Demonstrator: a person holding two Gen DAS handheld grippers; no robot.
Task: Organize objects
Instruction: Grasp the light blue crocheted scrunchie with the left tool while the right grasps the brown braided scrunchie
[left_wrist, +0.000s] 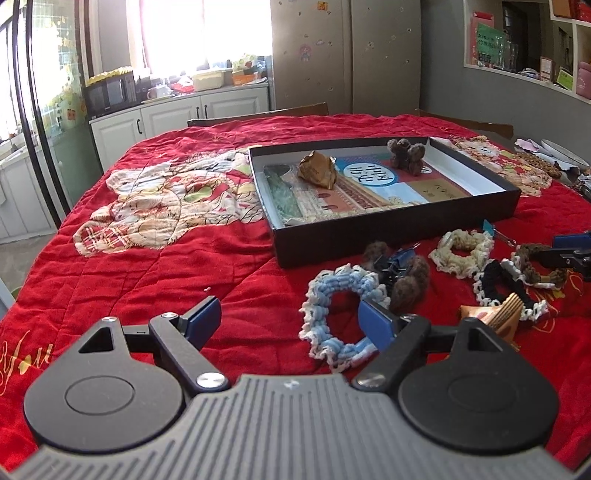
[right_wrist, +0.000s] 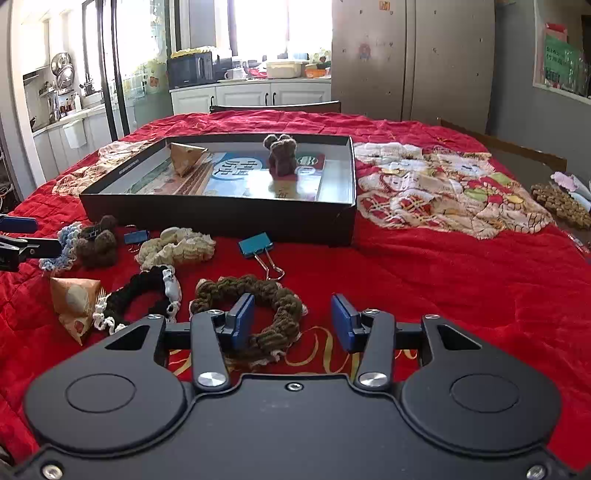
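Observation:
My left gripper (left_wrist: 290, 319) is open wide, low over the red quilt; its right finger stands inside the ring of a blue-and-white scrunchie (left_wrist: 325, 295), not pressing it. My right gripper (right_wrist: 291, 323) is open around the right side of a brown scrunchie (right_wrist: 258, 288); the left pad is in its ring and the right pad stands clear. Beside them lie a beige scrunchie (right_wrist: 177, 247), a black scrunchie (right_wrist: 140, 291), a brown plush toy (right_wrist: 98, 240) and a teal binder clip (right_wrist: 256, 243). The black shallow box (right_wrist: 221, 218) holds another brown plush toy (right_wrist: 282, 155) and a paper packet (right_wrist: 184, 157).
A triangular paper packet (right_wrist: 74, 299) and a small blue clip (right_wrist: 136, 236) lie among the scrunchies. The red quilt (left_wrist: 166, 277) covers the whole table. Chairs stand at the far side, and a brown woven mat (right_wrist: 561, 203) lies at the right edge.

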